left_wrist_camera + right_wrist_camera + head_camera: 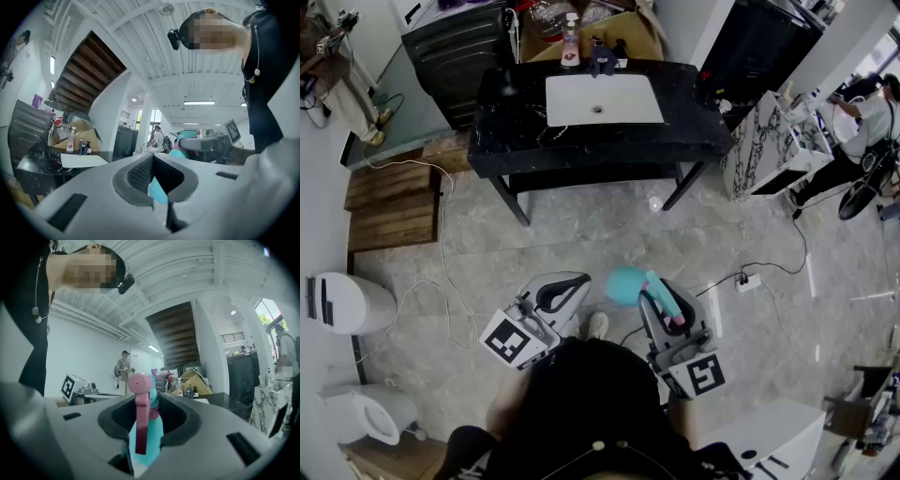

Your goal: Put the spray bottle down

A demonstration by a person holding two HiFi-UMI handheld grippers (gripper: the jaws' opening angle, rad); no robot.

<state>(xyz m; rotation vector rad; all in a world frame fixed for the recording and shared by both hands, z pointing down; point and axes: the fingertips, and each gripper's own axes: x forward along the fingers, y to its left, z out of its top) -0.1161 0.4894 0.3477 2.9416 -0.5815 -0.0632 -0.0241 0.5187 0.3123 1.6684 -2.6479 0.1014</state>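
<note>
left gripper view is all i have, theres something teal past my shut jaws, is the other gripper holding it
observer: yes. The right gripper view shows the right gripper clamped on a teal spray bottle, pink trigger toward the camera.
operator: is it over the counter
observer: no. In the head view the bottle hangs over bare floor, short of the black counter.
operator: anything lying in the way
observer: a power strip with its cable lies on the floor off to the right.
</note>
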